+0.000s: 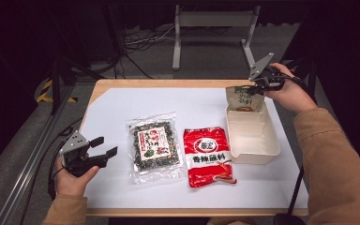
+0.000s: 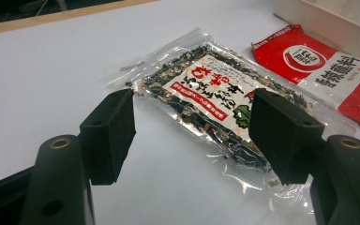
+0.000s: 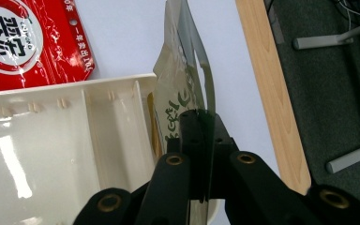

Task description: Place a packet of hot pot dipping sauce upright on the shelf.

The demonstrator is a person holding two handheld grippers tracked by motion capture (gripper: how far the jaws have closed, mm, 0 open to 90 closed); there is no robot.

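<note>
Right tool point(image 3: 201, 136), upright olive pouch point(image 1: 244, 97)

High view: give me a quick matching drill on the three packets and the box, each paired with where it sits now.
1. seaweed packet
2. red seasoning packet
3. beige pouch
4. cream box

A. pinched in the right gripper
B. right side of the table, open
C. flat, nearest the open left gripper
D. flat, between another packet and the box

Pairs: 1-C, 2-D, 3-A, 4-B
</note>
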